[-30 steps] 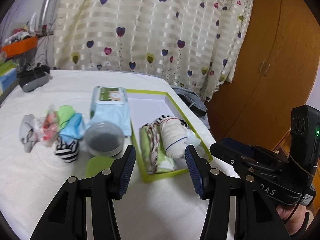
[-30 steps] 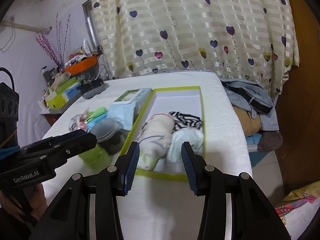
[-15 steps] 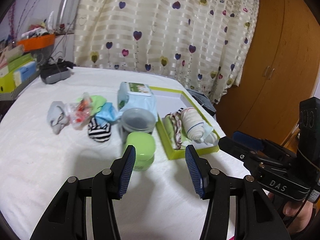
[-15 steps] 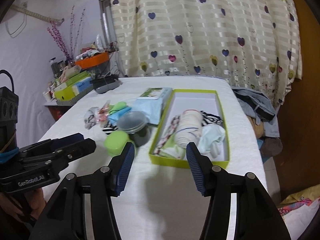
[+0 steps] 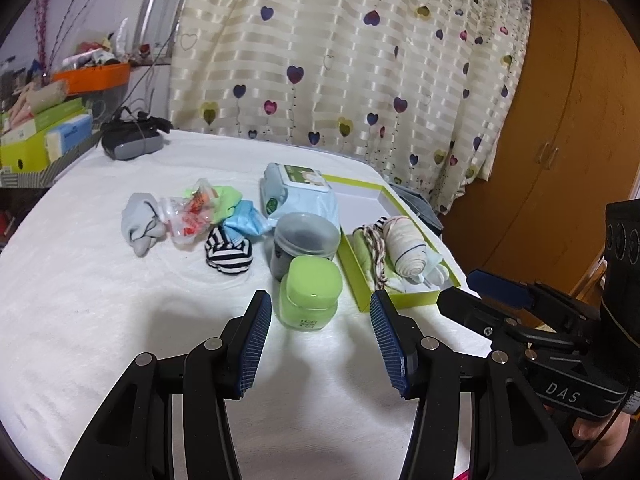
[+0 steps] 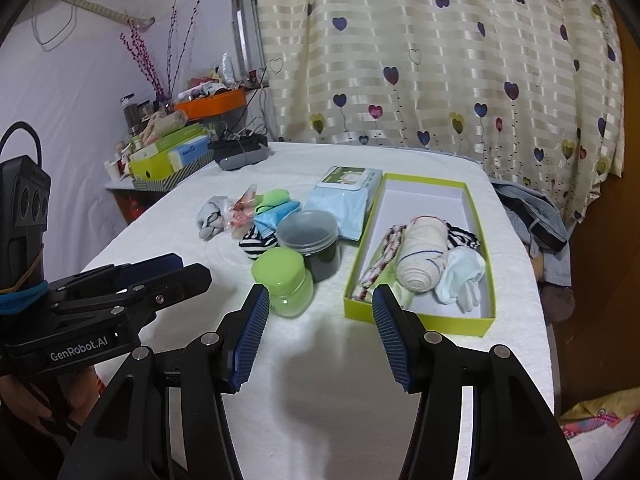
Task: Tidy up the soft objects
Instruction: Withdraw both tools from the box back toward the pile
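The counter [image 6: 320, 360] is covered with a white, lightly textured cloth. On it, toward the right, lies a long lime-green box [image 6: 420, 322] with a white floor, holding rolled socks at its near end. Just left of the box stand a green-lidded jar [image 6: 285, 282] and, behind it, a dark tub with a clear lid [image 6: 310, 242], the two touching or nearly so. A pale blue wipes pack [image 6: 345, 200] lies beside the box's far half. Further left is a loose cluster: a black-and-white striped sock [image 5: 229, 256], blue and green socks [image 5: 236, 214], a crinkled clear packet [image 5: 188, 220] and a grey sock [image 5: 140, 226]. At the far left edge rests a dark grey device (with cables on top) [image 6: 240, 154].
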Demonstrator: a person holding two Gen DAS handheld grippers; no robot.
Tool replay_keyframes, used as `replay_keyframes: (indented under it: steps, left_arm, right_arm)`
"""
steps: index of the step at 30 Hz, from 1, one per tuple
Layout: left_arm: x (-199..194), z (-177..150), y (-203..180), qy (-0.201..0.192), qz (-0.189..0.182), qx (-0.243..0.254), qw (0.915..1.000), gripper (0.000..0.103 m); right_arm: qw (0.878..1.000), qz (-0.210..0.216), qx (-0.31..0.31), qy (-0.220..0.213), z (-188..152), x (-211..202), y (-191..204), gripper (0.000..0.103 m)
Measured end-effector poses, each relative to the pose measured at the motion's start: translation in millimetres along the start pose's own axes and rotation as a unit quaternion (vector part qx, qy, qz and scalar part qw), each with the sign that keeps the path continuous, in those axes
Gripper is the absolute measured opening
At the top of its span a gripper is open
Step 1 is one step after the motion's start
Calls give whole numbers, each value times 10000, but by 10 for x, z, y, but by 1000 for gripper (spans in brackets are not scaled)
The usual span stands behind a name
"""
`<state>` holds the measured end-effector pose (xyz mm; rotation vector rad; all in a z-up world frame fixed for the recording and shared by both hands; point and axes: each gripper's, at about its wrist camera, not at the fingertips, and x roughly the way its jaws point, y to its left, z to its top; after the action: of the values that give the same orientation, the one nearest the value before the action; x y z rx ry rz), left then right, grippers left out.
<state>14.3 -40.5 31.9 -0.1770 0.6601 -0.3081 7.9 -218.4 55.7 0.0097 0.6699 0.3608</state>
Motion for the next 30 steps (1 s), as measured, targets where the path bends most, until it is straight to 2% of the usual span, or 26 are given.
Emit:
replay_keyframes:
  steps: [12,30]
  left_arm:
    - [-27,38,190,-66,80,-196,9998,51]
    - [92,82,464,23,222,-475,9986,51]
  right_arm:
    - [9995,122,-268,92,65,100,207,55]
    - [9986,238,-427,199,150,260,308,55]
